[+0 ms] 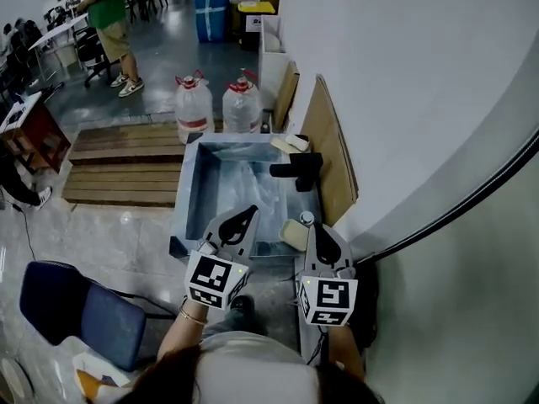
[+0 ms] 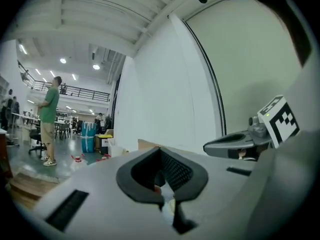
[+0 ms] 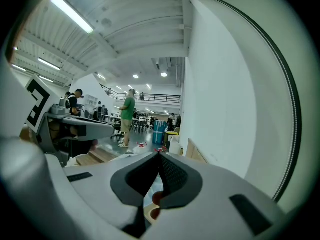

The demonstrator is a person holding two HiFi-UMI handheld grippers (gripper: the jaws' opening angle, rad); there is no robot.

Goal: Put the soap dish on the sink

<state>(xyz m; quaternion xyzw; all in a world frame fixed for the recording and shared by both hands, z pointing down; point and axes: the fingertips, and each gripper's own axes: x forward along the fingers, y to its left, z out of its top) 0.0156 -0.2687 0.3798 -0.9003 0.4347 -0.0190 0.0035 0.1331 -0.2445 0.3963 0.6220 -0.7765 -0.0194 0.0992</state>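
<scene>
A steel sink stands against the white wall, with a black faucet on its right rim. A pale cream soap dish lies on the sink's near right corner, and a small round cap sits just behind it. My left gripper hovers over the basin's near edge, shut and empty. My right gripper is beside the dish on its right, also shut and holding nothing. In both gripper views the fingertips meet and point out across the room.
Another cream piece rests on the sink's far right corner. Two water jugs stand behind the sink, and cardboard leans on the wall. A wooden pallet lies to the left. A blue chair is near left. A person stands far off.
</scene>
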